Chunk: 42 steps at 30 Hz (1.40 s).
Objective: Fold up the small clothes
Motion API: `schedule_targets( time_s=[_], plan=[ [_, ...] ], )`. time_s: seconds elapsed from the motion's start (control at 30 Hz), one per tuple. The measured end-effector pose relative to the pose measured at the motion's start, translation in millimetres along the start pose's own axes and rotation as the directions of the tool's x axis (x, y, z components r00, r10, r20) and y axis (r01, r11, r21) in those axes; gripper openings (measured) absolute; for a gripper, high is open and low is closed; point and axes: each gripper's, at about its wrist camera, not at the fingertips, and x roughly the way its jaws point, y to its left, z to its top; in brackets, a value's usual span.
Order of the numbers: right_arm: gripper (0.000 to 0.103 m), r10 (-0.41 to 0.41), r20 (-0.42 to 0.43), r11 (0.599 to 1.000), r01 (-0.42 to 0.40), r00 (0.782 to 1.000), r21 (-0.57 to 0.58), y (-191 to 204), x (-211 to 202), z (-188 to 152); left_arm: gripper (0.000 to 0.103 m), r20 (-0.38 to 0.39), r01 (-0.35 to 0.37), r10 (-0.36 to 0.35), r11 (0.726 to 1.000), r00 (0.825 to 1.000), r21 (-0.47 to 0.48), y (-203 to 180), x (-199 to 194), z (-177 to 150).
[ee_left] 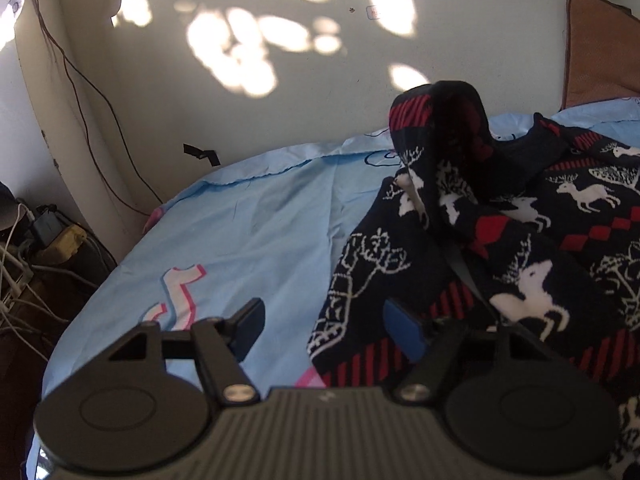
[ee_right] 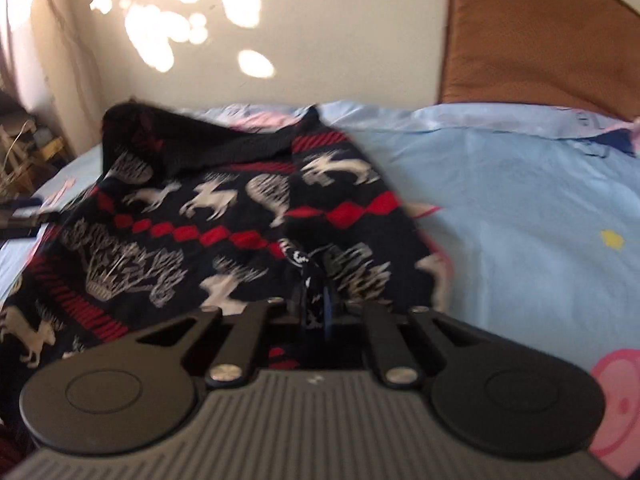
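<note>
One garment, a navy reindeer-print sweater (ee_right: 208,216), lay crumpled on the blue bedsheet (ee_left: 240,216), filling left-centre of the right wrist view. No fold looked finished; a sleeve (ee_left: 448,136) stood up at upper right of the left view. Right gripper (ee_right: 316,304) pinched a sweater edge. Left gripper (ee_left: 324,328) was spread, empty. Most work appeared left.

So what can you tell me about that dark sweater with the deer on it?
The dark navy knitted sweater with white deer, white trees and red diamond bands lies rumpled on the light blue bedsheet, not yet folded flat. One part stands up in a hump near the wall. The right gripper has its jaws shut on a bunched edge. The left gripper is open at another edge.
</note>
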Motion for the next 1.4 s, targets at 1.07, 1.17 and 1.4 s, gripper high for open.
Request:
schedule_targets(
  time_s=[1.07,1.17,1.4],
  plan=[
    [0.015,0.514,0.082,0.675,-0.461,0.854,0.576,-2,185,115,0.051,0.038,0.104,-0.107,0.992,0.994,0.065,-55,152,147],
    [0.027,0.373,0.286,0.680,-0.470,0.882,0.562,-6,181,150,0.079,-0.108,0.128,-0.135,0.990,0.985,-0.065,-42,193,153],
    [0.050,0.319,0.186,0.792,-0.369,0.929,0.486,11,169,151,0.084,-0.063,0.202,-0.216,0.962,0.974,-0.182,28,152,120]
  ],
)
